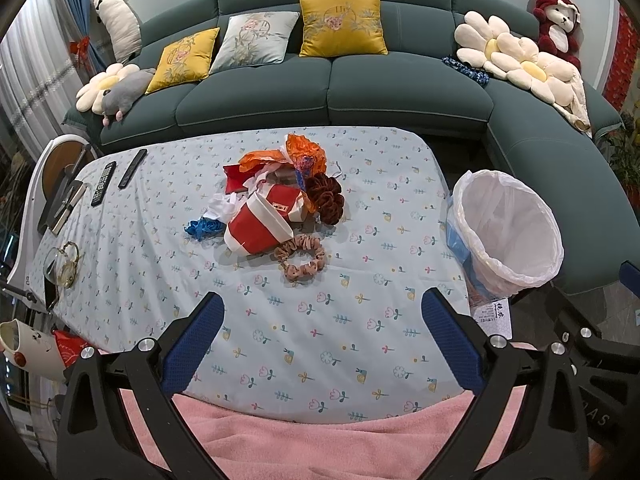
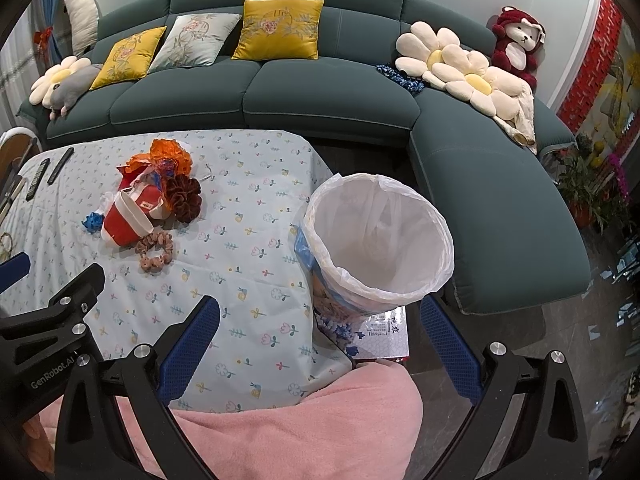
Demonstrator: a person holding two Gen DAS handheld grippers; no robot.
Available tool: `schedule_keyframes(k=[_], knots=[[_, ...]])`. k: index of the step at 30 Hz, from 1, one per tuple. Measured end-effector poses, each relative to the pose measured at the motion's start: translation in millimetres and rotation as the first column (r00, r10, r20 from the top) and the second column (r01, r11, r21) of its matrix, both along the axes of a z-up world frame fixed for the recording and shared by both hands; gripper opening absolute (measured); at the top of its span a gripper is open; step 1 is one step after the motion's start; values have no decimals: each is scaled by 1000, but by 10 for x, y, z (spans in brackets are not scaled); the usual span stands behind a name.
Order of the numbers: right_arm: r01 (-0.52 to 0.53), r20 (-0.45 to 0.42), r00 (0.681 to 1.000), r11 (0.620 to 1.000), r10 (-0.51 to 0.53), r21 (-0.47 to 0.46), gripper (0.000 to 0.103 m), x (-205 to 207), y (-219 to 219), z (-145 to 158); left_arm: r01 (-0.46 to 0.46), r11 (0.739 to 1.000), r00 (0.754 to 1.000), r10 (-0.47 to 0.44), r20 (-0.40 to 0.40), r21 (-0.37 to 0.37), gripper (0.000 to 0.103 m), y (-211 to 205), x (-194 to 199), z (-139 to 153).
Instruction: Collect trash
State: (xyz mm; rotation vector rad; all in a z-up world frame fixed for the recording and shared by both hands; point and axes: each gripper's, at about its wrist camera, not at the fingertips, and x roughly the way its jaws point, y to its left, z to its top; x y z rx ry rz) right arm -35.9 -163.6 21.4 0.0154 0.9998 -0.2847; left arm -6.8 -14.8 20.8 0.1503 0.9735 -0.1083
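A heap of trash lies mid-table: a red and white paper cup (image 1: 258,226) (image 2: 127,220) on its side, orange crumpled wrapping (image 1: 300,152) (image 2: 170,156), white paper scraps (image 1: 224,204), a blue scrap (image 1: 204,228) (image 2: 91,221), a dark red scrunchie (image 1: 326,196) (image 2: 184,196) and a beige scrunchie (image 1: 302,258) (image 2: 156,250). A bin with a white bag (image 1: 506,232) (image 2: 378,246) stands off the table's right edge. My left gripper (image 1: 324,340) hovers open over the near table edge. My right gripper (image 2: 320,344) is open, just in front of the bin.
The table wears a floral cloth (image 1: 360,340) (image 2: 248,280). Two remotes (image 1: 116,174), books and a glass item (image 1: 64,264) sit at its left end. A green sofa (image 1: 332,88) with cushions curves behind. Pink fabric (image 1: 320,448) (image 2: 300,428) covers the near foreground. A box (image 2: 380,332) lies under the bin.
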Motion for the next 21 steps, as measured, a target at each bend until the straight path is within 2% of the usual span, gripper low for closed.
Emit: schedule_keyframes(k=[12, 21], knots=[[6, 8, 1000, 1000, -6, -4, 96, 62, -59, 74, 2, 1000, 1000, -2, -3, -19, 94, -9, 80, -6], [11, 47, 999, 1000, -12, 8, 96, 284, 105, 39, -42, 996, 999, 42, -6, -81, 95, 396, 343, -154]])
